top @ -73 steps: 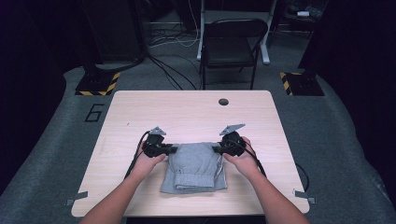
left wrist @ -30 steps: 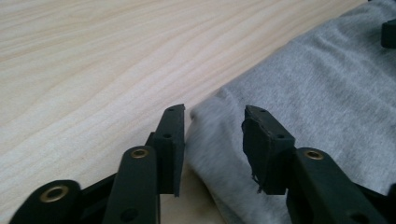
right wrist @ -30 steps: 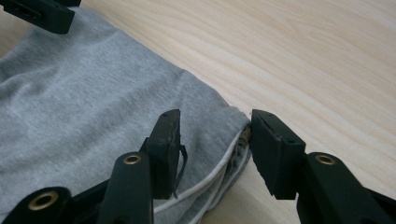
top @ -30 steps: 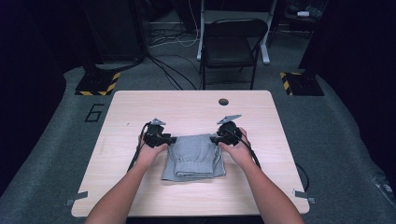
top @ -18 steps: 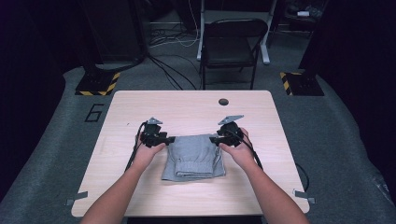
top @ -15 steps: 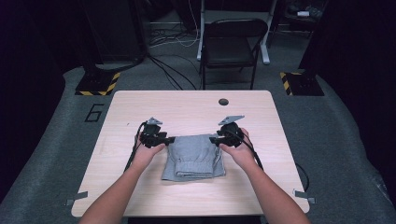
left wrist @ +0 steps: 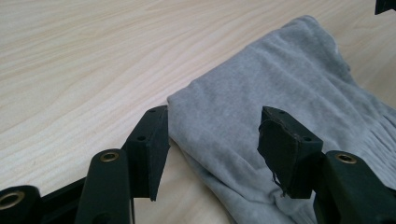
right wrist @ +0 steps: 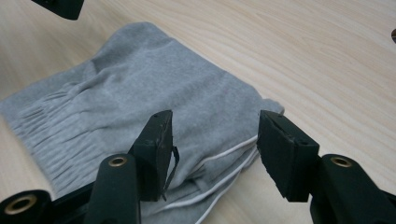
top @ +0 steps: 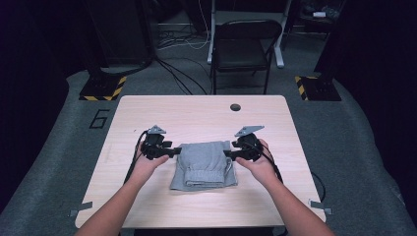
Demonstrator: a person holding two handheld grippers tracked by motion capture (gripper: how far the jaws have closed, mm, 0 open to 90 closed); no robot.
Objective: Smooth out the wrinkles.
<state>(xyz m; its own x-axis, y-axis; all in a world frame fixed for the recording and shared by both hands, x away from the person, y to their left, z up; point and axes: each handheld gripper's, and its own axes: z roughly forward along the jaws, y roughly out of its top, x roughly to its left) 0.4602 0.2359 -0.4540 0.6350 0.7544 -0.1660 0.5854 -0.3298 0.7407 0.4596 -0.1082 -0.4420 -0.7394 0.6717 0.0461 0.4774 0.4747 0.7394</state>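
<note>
A folded grey garment (top: 204,163) with a ribbed band and a white drawstring (right wrist: 224,156) lies on the light wooden table (top: 196,115). My left gripper (top: 173,150) stands open at the garment's far left corner (left wrist: 233,116), its jaws spread over the cloth edge without pinching it. At the garment's far right corner (right wrist: 187,93) my right gripper (top: 227,153) is open too, jaws either side of the edge where the drawstring shows. Both grippers are held by a person's hands.
A small dark round hole (top: 235,106) sits near the table's far edge. A black folding chair (top: 241,49) stands beyond the table, with cables on the floor and yellow-black striped stand bases (top: 101,88) at both sides.
Both grippers and the garment's far edge have shifted a little away from the person since the earliest frame. Over the last half second nothing visibly moves.
</note>
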